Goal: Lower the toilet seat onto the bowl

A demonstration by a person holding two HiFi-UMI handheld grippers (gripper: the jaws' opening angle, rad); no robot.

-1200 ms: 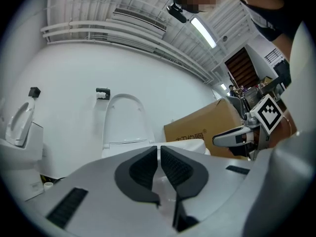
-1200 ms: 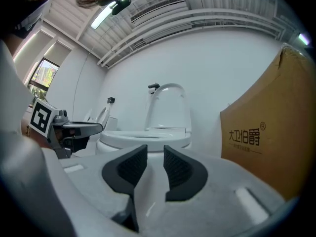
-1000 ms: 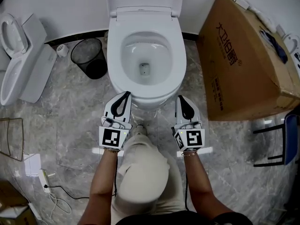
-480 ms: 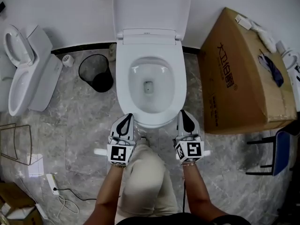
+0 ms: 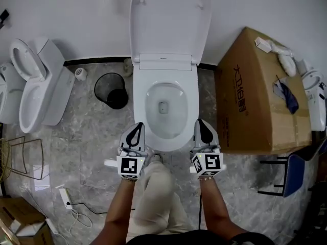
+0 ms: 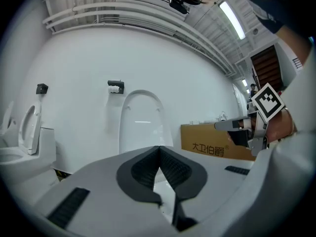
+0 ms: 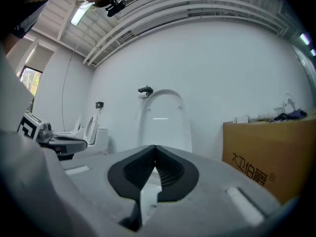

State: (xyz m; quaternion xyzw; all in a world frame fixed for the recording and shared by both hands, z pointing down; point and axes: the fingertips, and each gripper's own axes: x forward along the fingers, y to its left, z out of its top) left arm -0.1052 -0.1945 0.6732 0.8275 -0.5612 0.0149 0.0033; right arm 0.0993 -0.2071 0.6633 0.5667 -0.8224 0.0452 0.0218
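Left hand-held gripper (image 5: 137, 126) and right hand-held gripper (image 5: 201, 122), both closed and empty, have just lifted by the bowl (image 5: 141, 101). Toilet seat (image 5: 170, 19) is upright against the wall, so lowering hasn't started.

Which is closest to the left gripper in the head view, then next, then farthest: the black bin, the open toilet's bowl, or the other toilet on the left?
1. Toilet bowl: its front rim is right beside the left gripper, just to its right.
2. Black bin: farther back, left of the bowl.
3. Other toilet: far left, against the wall.
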